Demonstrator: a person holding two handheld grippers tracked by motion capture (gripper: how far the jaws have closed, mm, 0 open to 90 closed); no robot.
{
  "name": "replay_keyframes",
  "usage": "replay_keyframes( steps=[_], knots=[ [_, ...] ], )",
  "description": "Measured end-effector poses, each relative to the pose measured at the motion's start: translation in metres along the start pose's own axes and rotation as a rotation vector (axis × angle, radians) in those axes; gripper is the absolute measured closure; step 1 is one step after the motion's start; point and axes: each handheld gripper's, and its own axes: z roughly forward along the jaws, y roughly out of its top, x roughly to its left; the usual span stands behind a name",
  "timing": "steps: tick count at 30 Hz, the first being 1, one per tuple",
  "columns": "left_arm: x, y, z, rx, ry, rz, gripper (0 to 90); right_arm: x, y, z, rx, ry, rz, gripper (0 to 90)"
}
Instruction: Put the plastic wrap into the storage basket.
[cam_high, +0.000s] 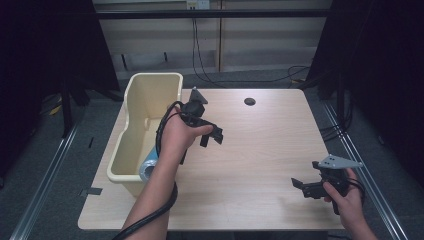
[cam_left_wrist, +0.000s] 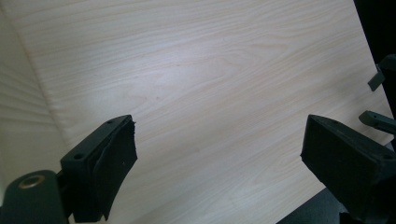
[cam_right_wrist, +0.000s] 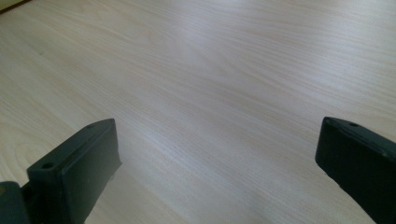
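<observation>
My left gripper (cam_high: 211, 137) hovers over the wooden table (cam_high: 260, 145), just right of a cream plastic tub (cam_high: 150, 95), and points right. It is open with nothing between its jaws, which stand wide apart in the left gripper view (cam_left_wrist: 219, 130). My right gripper (cam_high: 304, 173) is low over the table's near right corner and points left. It is open and empty too, and the right gripper view (cam_right_wrist: 219, 128) has bare wood between its jaws. A bluish-grey roll (cam_high: 148, 167) lies in the near end of the tub.
The tub's cream wall (cam_left_wrist: 23, 116) rises at the left of the left gripper view, and the other gripper's jaw tips (cam_left_wrist: 380, 93) are at that view's right edge. A small dark round hole (cam_high: 249, 101) sits in the table's far side. Cables hang behind the table.
</observation>
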Motion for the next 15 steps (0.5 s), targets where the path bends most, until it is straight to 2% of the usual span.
replay_keyframes(
  steps=[2,10,15],
  knots=[
    [-0.001,-0.001,0.003,0.007,-0.019,0.005,10.7,0.000,0.000,0.000,0.000,-0.002,0.006,0.0],
    [-0.004,-0.006,0.017,0.003,-0.024,0.021,10.2,0.000,0.000,0.000,0.002,-0.003,0.005,0.0],
    [-0.007,-0.009,0.023,0.019,-0.031,0.050,10.4,0.000,0.000,-0.001,0.002,-0.001,0.006,0.0]
  ],
)
